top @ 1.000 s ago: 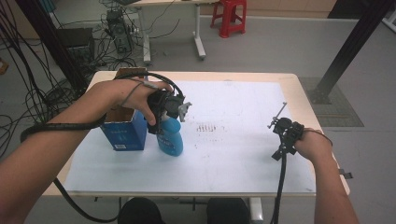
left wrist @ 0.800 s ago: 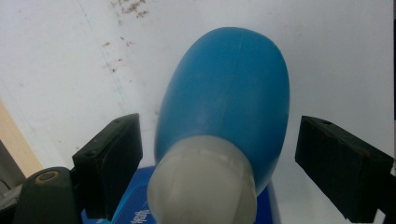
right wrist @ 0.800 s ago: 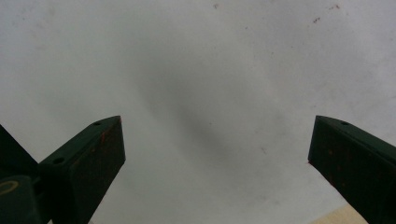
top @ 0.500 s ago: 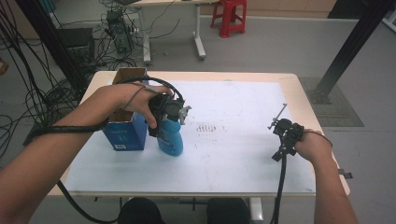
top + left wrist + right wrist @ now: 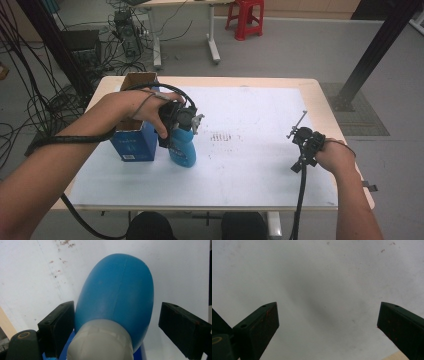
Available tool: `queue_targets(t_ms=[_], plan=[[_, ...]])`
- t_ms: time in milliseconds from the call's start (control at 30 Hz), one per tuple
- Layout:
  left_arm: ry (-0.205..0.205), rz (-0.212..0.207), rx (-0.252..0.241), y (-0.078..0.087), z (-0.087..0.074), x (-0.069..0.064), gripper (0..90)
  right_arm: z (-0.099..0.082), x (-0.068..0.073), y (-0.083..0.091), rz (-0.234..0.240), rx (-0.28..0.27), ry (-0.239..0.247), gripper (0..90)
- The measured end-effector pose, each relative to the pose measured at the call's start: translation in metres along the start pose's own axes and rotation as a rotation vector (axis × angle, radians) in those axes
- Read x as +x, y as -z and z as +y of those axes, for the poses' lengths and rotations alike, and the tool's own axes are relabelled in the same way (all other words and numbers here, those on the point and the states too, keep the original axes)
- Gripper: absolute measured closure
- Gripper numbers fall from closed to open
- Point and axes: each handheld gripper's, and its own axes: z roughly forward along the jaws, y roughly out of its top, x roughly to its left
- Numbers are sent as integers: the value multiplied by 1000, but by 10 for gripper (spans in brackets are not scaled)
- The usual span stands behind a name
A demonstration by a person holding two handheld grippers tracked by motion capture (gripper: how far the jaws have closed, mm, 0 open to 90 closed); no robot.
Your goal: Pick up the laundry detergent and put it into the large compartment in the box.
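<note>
Standing upright, blue bottle (image 5: 117,297) with grey cap, left gripper (image 5: 117,325) fingers released around it.

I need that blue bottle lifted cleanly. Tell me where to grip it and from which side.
Grip the blue bottle high, near its grey cap, from above: it stands upright and the left gripper already straddles it there, open.

Blue box (image 5: 132,142) stands touching blue bottle (image 5: 182,149) at centre left of frame; counter (image 5: 250,165) bare across middle and lower right.
</note>
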Motion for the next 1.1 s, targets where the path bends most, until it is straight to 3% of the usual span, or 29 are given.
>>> queue_targets(t_ms=[1100], plan=[[19,-4,-1,0,0,0,144,0,1,1,-5,-3,-4,34]])
